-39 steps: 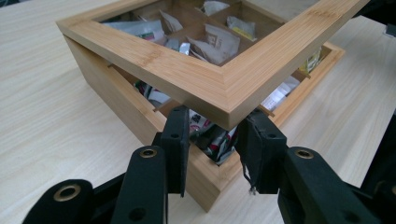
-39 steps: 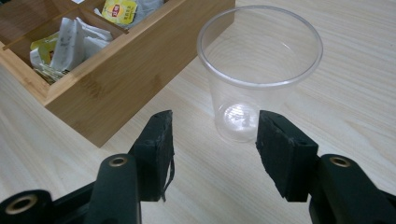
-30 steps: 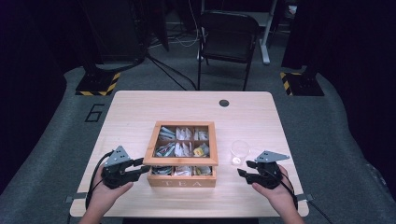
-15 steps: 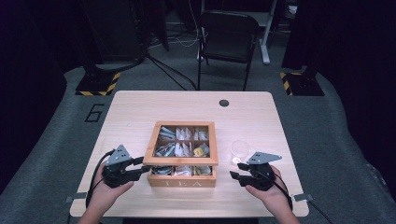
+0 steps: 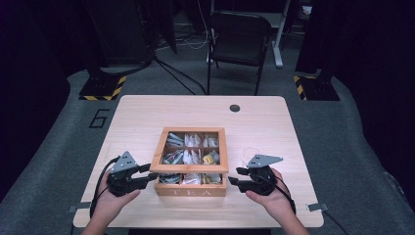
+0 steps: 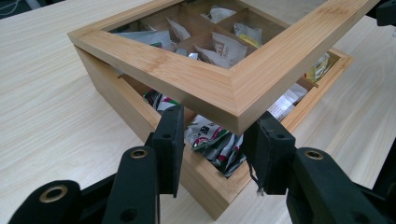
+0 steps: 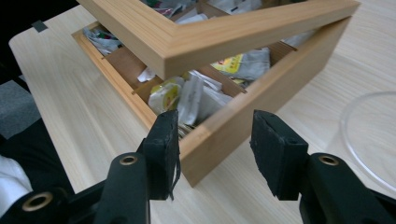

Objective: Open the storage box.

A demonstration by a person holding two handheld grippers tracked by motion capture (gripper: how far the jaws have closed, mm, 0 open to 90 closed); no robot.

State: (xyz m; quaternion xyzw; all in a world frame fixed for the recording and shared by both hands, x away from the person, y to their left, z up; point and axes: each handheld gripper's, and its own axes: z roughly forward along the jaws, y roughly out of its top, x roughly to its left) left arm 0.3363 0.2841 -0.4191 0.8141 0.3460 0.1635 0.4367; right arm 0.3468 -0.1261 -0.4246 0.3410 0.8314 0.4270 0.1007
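Lid [image 6: 219, 79] raised off tea box [image 6: 116, 100]

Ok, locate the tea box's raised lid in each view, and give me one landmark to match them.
High view: lid at table centre, between both grippers.
Left gripper view: lid corner just above the jaws.
Right gripper view: lid corner top centre, above the jaws.
Shared landmark: tea bags in the compartments beneath.

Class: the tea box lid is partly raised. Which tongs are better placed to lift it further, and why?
Probably the left tongs: their pads straddle the raised corner of the glass-paned bamboo lid. The right tongs straddle the wooden tea box base, below the lid.
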